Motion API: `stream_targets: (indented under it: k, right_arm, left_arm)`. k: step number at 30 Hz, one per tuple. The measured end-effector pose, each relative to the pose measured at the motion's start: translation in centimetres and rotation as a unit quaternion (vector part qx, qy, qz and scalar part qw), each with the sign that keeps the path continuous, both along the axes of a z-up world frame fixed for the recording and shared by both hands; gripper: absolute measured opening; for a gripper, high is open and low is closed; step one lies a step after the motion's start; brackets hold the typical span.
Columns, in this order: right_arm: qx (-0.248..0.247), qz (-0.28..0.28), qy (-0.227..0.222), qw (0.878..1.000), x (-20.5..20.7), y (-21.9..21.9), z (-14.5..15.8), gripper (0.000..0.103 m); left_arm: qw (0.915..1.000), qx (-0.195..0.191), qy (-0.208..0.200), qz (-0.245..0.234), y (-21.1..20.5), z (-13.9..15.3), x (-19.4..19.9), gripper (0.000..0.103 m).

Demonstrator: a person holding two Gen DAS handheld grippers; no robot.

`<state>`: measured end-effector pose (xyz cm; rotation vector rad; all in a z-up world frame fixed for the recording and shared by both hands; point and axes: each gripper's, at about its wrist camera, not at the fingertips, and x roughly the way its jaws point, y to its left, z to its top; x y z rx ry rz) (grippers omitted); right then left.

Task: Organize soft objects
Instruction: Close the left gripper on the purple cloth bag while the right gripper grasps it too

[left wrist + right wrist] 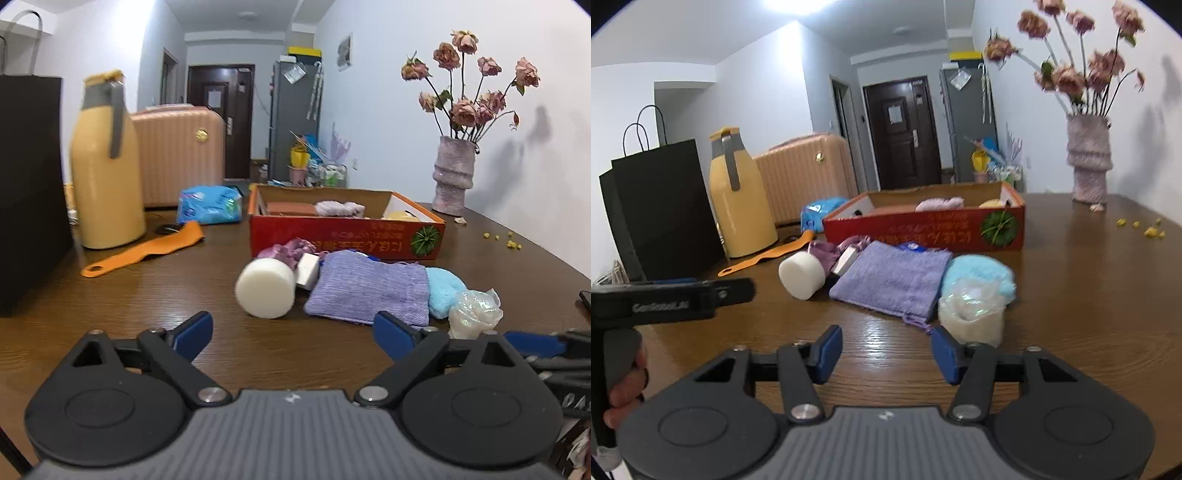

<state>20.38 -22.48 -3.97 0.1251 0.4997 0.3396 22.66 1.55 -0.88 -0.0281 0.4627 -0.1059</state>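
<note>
From the left wrist I see my left tool (pixel 293 332) spread wide over bare tabletop (pixel 147 288), nothing between its blue pads and clear wood on all sides of them. Just ahead lies the cluster of soft things: one white foam cylinder (pixel 265 290) on its side, one folded purple cloth (pixel 369 291) touching it on the right, one light blue fluffy piece (pixel 443 291) beside that, and one crumpled clear plastic wrap (pixel 474 308) nearest my right pad. Behind them stands one red cardboard box (pixel 343 236), open-topped, its front wall close to the cloth. Off to the left there is open room before one orange strap (pixel 147 251), one yellow flask (pixel 105 162) and one black paper bag (pixel 29 192). One vase of dried roses (pixel 453 173) stands near the far right edge. From the right wrist, my right tool (pixel 886 354) is half open with nothing between its pads, over bare wood; the plastic wrap (pixel 971 314) sits just beyond its right pad, the blue piece (pixel 979 273) behind it. The left tool (pixel 713 291) reaches in at the left, held by a hand (pixel 626 384). The tabletop's curved right edge leaves wide empty wood.
</note>
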Motion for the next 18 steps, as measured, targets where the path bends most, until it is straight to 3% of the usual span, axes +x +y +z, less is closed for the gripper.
stream_targets:
  k: [2,7,9,13,18]
  right_arm:
    - [0.001,0.003,0.01,1.0,1.3,0.3,-0.5,0.051]
    - [0.015,-0.016,0.039,0.999,5.4,1.0,-1.9,0.051]
    - [0.019,-0.032,0.04,0.998,7.0,1.0,-2.1,0.051]
    - [0.068,-0.056,0.057,0.994,10.1,-0.2,-2.3,0.052]
    - [0.064,-0.06,0.067,0.994,12.4,0.0,-3.0,0.05]
  left_arm:
    - [0.9998,-0.012,0.012,-0.007,-0.2,-0.5,1.6,0.093]
    - [0.9969,-0.046,0.055,-0.032,-0.7,-2.0,6.3,0.073]
    - [0.995,-0.056,0.072,-0.039,-1.0,-2.5,8.2,0.069]
    - [0.9946,-0.055,0.075,-0.046,-1.8,-3.2,11.1,0.069]
    - [0.9904,-0.08,0.104,-0.044,-1.1,-4.3,14.3,0.069]
